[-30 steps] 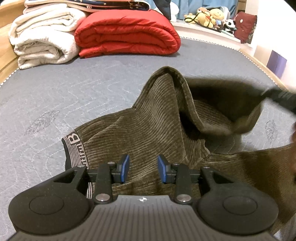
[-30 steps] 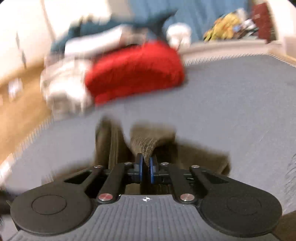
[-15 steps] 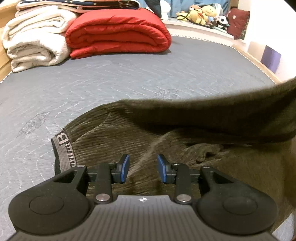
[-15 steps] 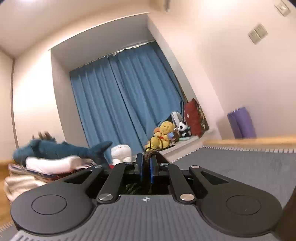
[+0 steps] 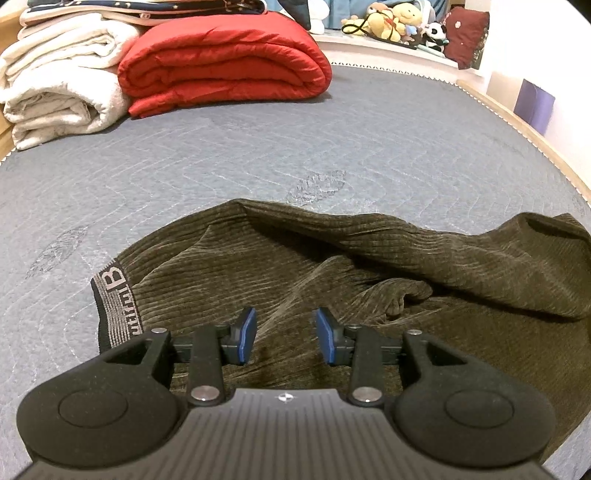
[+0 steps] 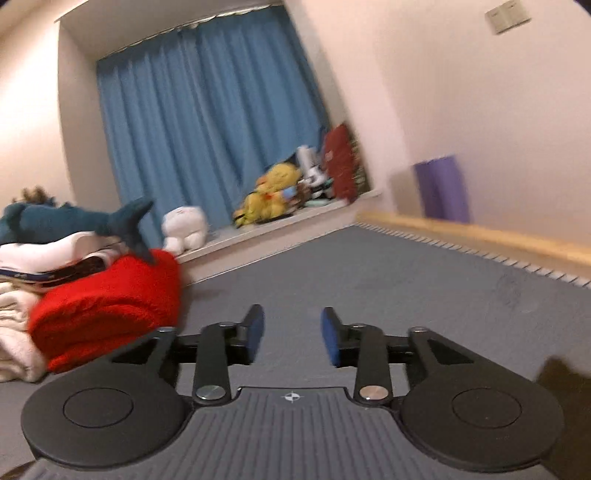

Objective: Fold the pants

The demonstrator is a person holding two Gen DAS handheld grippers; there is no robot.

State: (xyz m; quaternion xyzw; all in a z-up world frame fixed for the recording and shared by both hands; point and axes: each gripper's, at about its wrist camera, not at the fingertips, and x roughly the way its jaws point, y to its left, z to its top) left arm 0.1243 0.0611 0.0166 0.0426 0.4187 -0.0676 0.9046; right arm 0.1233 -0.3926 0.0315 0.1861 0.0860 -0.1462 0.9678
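your left gripper is hovering over the pants, jaws parted, nothing pinched between the blue pads. the pants are lying crumpled on the grey mattress, brown corduroy, with the waistband poking out to the left of your left finger, a big "b" showing on it. 1 leg is draping across the top of the heap and running off toward the right edge, with a small bunched fold just under it.

your right gripper is pointing out across the mattress toward the curtain, and its jaws have just been opening; they're standing apart now with nothing between them. that view is blurring, so fine detail is lost. a dark scrap is showing at the lower right edge there, too smeared to tell what it is.

at the far end, the red quilt is sitting folded beside the white blankets, and the plush toys are lining the sill.
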